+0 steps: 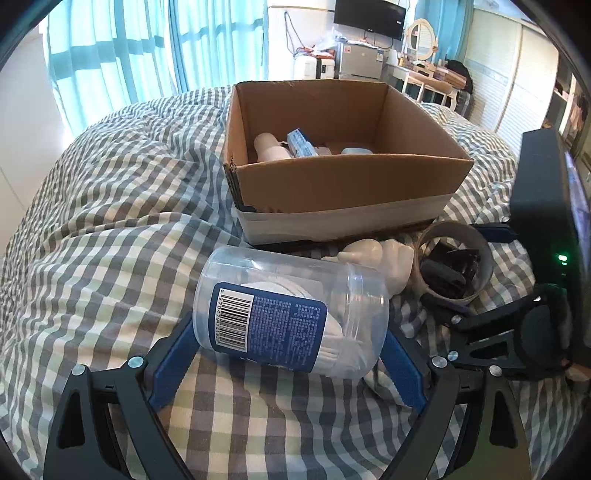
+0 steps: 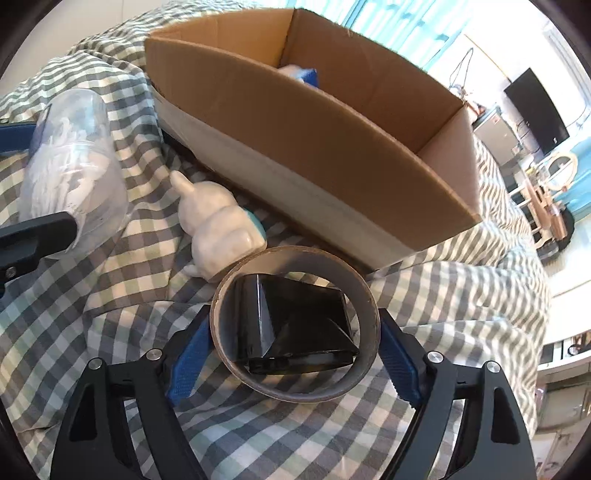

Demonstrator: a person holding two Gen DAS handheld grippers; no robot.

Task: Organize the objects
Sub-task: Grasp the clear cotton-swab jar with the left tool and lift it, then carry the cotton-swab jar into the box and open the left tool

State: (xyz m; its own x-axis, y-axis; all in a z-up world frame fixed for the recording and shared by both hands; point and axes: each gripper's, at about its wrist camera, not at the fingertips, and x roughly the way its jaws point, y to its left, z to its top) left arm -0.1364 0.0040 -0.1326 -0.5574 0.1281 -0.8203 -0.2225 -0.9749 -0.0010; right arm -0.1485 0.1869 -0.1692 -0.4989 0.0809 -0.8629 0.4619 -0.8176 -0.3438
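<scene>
1. Here, left gripper [image 1: 288, 363]: jaws wide around the jar [image 1: 291, 312], which lies on its side on the bed [image 1: 110, 206]; contact apparently made, firm grip uncertain.
2. Right gripper [image 2: 295, 354]: pads flank the ring [image 2: 295, 387], black holder inside.
3. Box [image 1: 343, 184]: near, partly filled, likely destination.
4. Figurine [image 2: 218, 225]: between both, untouched.

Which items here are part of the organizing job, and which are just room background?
Job items:
- clear plastic jar, between the left gripper fingers
- tape roll, between the right gripper fingers
- white figurine on the checked bedspread
- cardboard box, already holding items

Background:
- curtains
- wall TV
- dressing table
</scene>
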